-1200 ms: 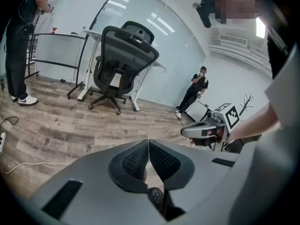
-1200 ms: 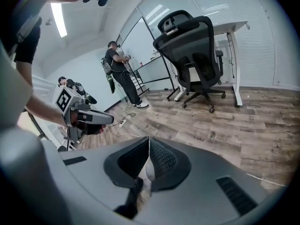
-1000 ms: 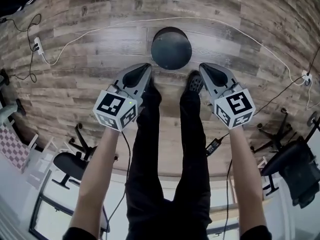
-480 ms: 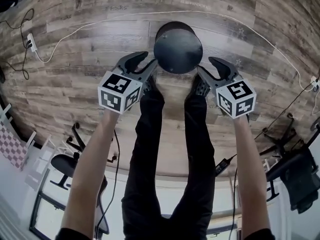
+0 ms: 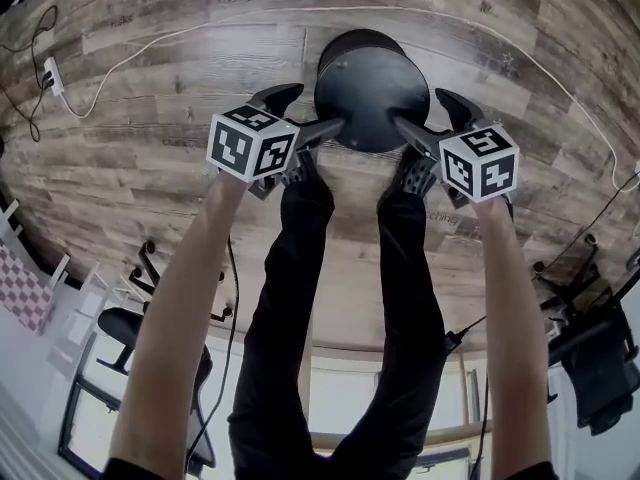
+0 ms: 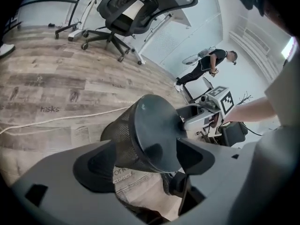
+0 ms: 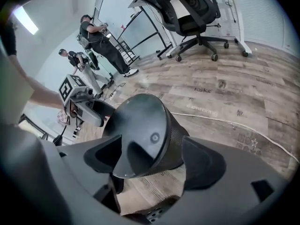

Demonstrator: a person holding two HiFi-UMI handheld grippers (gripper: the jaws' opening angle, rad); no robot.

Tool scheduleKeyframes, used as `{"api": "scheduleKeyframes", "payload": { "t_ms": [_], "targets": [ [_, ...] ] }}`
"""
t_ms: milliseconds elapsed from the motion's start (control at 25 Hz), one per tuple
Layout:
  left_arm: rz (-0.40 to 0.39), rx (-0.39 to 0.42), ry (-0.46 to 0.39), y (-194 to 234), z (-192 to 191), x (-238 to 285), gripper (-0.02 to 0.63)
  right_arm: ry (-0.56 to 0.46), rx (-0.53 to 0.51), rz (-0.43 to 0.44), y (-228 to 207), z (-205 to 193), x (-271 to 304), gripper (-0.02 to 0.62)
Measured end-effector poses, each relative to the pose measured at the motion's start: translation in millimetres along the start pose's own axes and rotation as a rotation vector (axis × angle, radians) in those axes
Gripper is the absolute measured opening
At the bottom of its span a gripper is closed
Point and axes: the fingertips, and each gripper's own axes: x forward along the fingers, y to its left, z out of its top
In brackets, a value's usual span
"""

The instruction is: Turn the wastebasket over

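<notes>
A black mesh wastebasket (image 5: pixel 368 86) stands upside down on the wood floor, its solid bottom facing up. My left gripper (image 5: pixel 312 108) is at its left side and my right gripper (image 5: pixel 425 110) at its right. Both have just been opening and stand open. In the left gripper view the wastebasket (image 6: pixel 140 135) has the edge of its upturned bottom between the left gripper's (image 6: pixel 145 161) spread jaws, and I see no squeeze. In the right gripper view the wastebasket (image 7: pixel 150 130) sits the same way between the right gripper's (image 7: pixel 154 161) jaws.
A white cable (image 5: pixel 150 43) runs across the floor behind the basket to a plug strip (image 5: pixel 50 73). My shoes (image 5: pixel 300 168) stand right before the basket. Office chairs (image 6: pixel 126 13) (image 7: pixel 187 8) and two people (image 7: pixel 101 41) are farther off.
Both grippers have come down to the basket and now flank its upturned bottom. Their jaws, shut a second ago, have spread apart.
</notes>
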Motion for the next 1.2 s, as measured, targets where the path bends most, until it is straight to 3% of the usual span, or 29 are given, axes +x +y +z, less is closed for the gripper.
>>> {"api": "scheduleKeyframes", "payload": {
  "t_ms": [120, 240, 600, 880, 1200],
  "targets": [
    [-0.008, -0.060, -0.027, 8.6, 1.7, 10.3, 0.397, 0.025, -0.021, 0.035, 1.4, -1.9, 13.9, 0.388],
    [-0.008, -0.126, -0.027, 9.8, -0.8, 24.0, 0.394, 0.041, 0.030, 0.090, 3.8, -5.0, 21.3, 0.388],
    [0.008, -0.105, -0.005, 7.0, -1.8, 25.5, 0.394, 0.043, 0.038, 0.087, 4.2, -3.8, 20.3, 0.387],
    [0.069, 0.074, 0.063, 2.5, -1.1, 17.1, 0.337, 0.048, -0.003, 0.024, 4.5, -2.3, 14.6, 0.374],
    [0.112, 0.233, -0.003, -8.2, 7.0, -3.7, 0.265, -0.016, -0.147, -0.016, 8.0, 9.3, -8.1, 0.315]
  ]
}}
